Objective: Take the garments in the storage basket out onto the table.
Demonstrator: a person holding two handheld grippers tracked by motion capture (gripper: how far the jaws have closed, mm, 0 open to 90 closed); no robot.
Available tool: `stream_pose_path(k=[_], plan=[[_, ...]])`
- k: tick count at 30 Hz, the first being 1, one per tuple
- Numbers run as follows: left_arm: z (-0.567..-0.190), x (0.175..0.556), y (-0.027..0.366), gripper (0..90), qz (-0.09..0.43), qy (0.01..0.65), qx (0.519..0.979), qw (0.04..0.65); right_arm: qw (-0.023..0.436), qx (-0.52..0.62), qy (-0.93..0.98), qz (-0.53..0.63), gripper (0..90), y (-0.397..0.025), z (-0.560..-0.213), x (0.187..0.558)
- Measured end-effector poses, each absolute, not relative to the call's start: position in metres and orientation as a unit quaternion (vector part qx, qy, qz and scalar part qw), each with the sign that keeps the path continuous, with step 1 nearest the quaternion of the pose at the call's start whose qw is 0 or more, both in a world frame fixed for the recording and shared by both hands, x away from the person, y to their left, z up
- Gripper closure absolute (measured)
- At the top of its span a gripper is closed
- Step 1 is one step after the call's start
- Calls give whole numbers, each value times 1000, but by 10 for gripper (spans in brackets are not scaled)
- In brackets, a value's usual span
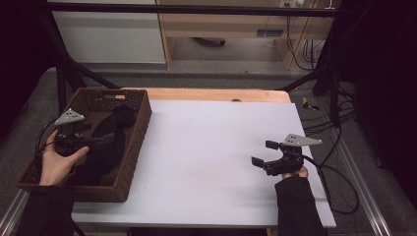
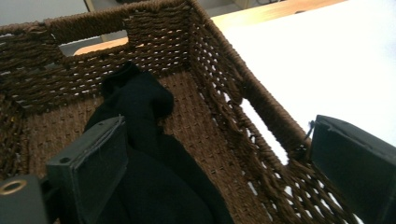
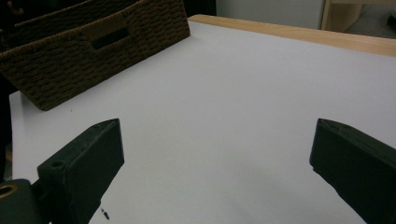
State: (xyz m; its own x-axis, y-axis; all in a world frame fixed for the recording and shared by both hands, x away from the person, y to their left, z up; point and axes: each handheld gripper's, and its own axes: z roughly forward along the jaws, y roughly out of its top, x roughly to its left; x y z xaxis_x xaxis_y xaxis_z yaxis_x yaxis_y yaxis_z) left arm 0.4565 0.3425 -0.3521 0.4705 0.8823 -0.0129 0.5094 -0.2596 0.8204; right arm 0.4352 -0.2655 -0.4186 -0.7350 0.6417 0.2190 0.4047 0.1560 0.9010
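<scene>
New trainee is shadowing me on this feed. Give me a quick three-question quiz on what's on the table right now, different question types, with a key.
1. True or false: the black cloth lies inside the wicker basket.
2. Which gripper is over the basket? A) left gripper B) right gripper C) both
3. Fill in: the right gripper's jaws stand ____ above the bare white table top.

Key
1. True: the cloth rests on the basket's woven floor.
2. A: it hangs over the basket, jaws apart, one at the cloth and one at the near wall.
3. Open, with nothing between them.
</scene>
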Motion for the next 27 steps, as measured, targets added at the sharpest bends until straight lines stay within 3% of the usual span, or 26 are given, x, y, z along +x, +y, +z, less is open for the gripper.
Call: stream_pose_path(k=[16,27], plan=[[-376,486,352,45,220,501,759,352,108,348,755,545,33,-265,-419,436],[-398,491,359,102,219,526,760,311,108,349,756,544,33,-264,-420,436]])
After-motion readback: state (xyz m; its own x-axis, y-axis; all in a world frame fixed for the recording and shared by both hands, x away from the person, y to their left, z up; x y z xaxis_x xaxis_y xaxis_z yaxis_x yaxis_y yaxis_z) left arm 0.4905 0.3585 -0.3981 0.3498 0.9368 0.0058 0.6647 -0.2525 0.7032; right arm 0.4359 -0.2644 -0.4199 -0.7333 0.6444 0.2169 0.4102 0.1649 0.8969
